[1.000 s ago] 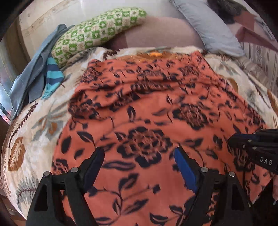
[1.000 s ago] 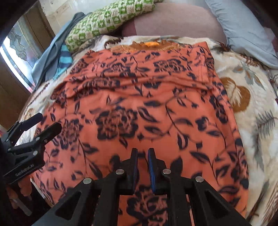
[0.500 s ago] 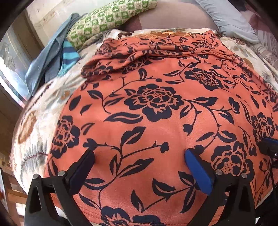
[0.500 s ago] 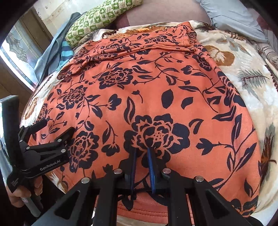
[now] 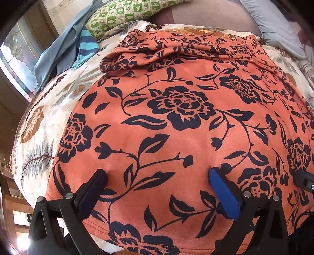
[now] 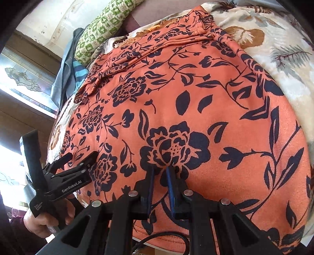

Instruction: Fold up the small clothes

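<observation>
An orange garment with a dark floral print [image 5: 182, 109] lies spread on the bed, its far part folded over in wrinkles. It also fills the right wrist view [image 6: 196, 102]. My left gripper [image 5: 157, 176] is open, its fingers pressed on the cloth near the near hem. It shows in the right wrist view [image 6: 82, 158] at the left, held in a hand. My right gripper [image 6: 160, 168] has its jaws almost shut, with a narrow gap, and the tips press into the cloth near the hem. Its tip shows in the left wrist view [image 5: 304, 181].
A cream leaf-print blanket [image 5: 45, 121] covers the bed. A green checked pillow [image 5: 125, 13], a grey pillow [image 5: 274, 23] and blue striped clothes [image 5: 84, 47] lie at the far side. A window [image 6: 25, 78] is at the left. The bed edge is just below the hem.
Both grippers have moved back toward the near hem and lower onto the garment. The left stays open, the right stays nearly shut.
</observation>
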Motion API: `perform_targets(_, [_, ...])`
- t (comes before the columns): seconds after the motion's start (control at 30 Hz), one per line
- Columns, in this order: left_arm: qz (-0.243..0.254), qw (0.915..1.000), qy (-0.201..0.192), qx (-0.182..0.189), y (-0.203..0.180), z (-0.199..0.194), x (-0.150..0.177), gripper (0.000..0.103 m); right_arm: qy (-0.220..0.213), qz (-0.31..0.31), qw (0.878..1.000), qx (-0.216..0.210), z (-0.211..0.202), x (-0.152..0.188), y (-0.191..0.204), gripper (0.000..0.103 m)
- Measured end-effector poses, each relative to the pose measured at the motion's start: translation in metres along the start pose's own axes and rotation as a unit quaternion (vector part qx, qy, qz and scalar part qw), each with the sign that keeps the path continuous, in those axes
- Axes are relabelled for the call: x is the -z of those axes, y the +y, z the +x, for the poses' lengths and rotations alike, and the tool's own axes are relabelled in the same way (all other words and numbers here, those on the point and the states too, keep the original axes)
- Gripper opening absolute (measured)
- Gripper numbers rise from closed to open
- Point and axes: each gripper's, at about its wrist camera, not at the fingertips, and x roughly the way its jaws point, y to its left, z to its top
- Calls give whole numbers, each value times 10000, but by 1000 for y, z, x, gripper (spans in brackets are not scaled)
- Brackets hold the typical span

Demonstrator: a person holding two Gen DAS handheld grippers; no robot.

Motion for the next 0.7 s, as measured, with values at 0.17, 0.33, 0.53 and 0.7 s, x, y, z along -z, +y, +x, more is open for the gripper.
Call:
perform_targets(0.17, [85,9999,69,104,-1,-5,5,103,40,-190,9998,77,-3,8,3,17])
perform_targets(0.33, [193,9995,55,233,4,-5,8,103,18,-505,9985,186,-7,21,7,17])
perform_targets(0.53, [232,9989,-4,404,10,-15,26,103,34,-721,9972,216,-14,39,6,16])
perform_targets(0.7, [399,9972,-108,623,31,-30,38,103,-127,-1029,9943,264,-30,49,7,16])
